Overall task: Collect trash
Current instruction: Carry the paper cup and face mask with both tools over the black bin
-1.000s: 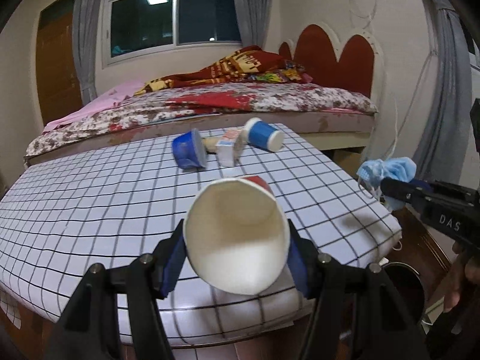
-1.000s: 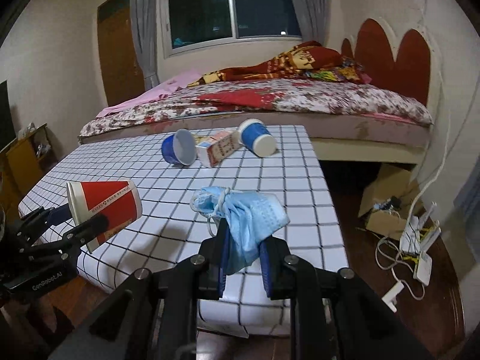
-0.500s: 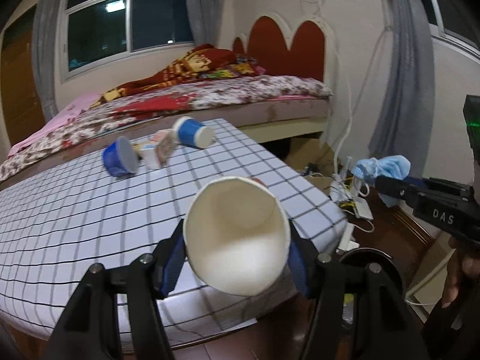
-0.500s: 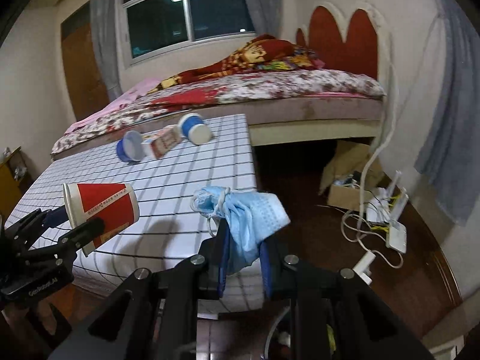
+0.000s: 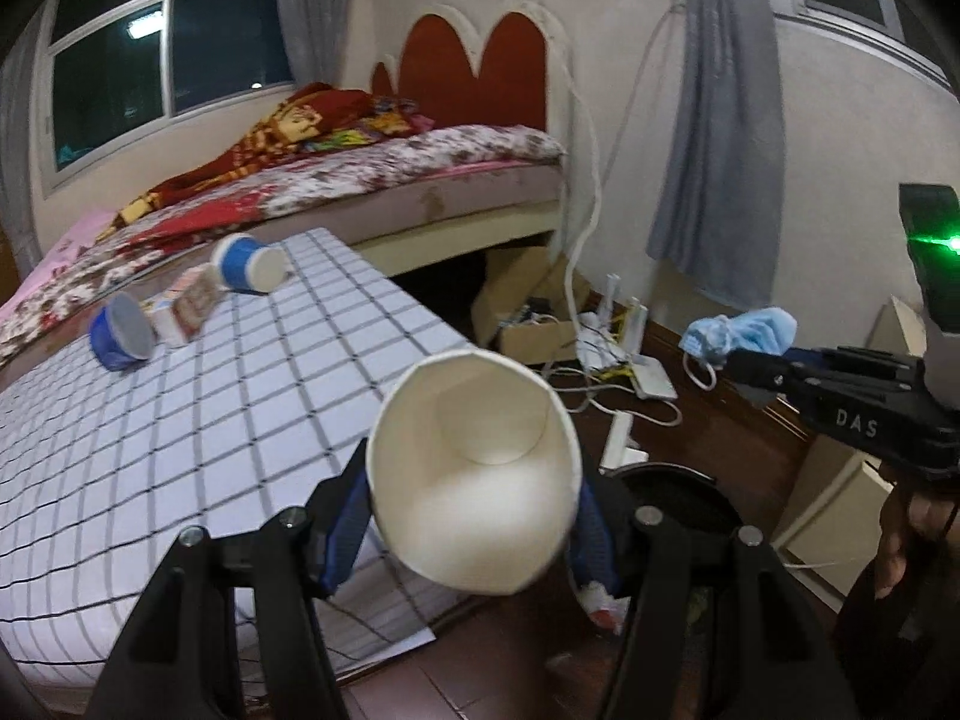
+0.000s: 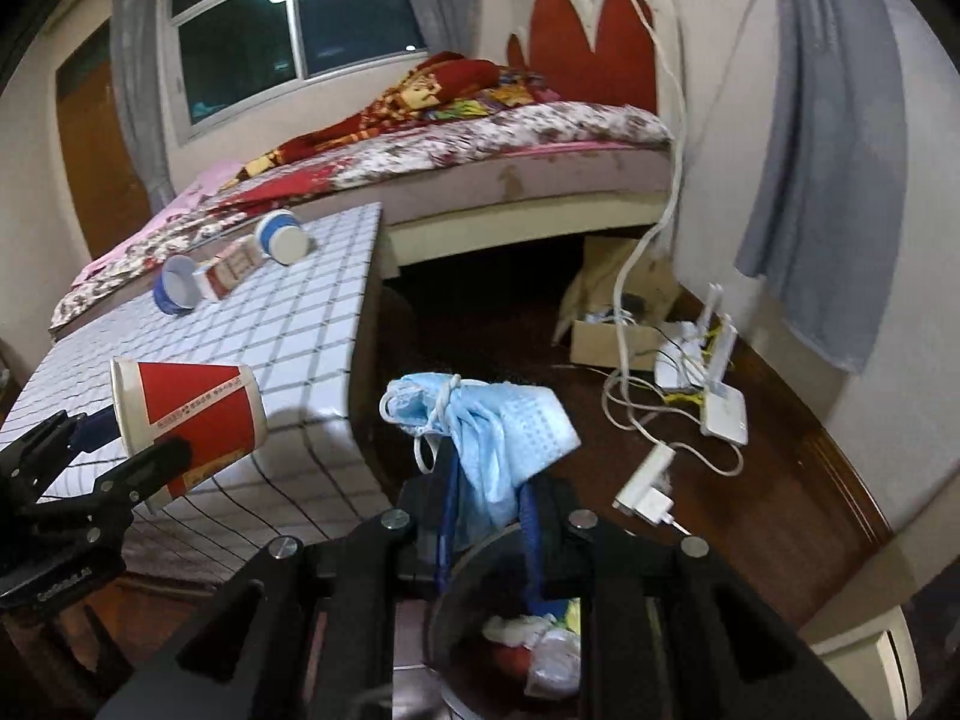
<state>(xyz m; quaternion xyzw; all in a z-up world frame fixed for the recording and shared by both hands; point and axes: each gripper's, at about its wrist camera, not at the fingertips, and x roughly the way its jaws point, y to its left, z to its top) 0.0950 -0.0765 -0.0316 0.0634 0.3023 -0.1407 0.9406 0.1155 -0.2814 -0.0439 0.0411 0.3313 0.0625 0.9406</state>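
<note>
A red and white paper cup (image 5: 474,480) lies sideways in my left gripper (image 5: 474,510), which is shut on it, mouth towards the camera. The right wrist view shows the same cup (image 6: 192,414) at the left, past the table corner. My right gripper (image 6: 486,516) is shut on a crumpled blue face mask (image 6: 480,426), which also shows in the left wrist view (image 5: 738,333). A dark round bin (image 6: 444,600) with trash inside sits right below the right gripper; its rim (image 5: 678,471) shows behind the cup. Two blue cups (image 5: 246,264) (image 5: 120,333) and a small carton (image 5: 192,306) lie on the grid-cloth table (image 5: 180,420).
A bed (image 6: 480,144) stands behind the table. On the wooden floor to the right lie a cardboard box (image 6: 606,336), white routers (image 6: 720,408), cables and a plug adapter (image 6: 642,492). A grey curtain (image 6: 828,150) hangs at the right wall, with a pale cabinet (image 5: 834,510) low at the right.
Both grippers have swung right, off the table and down over the floor, still gripping the cup and the mask. The bin has come into view beneath them.
</note>
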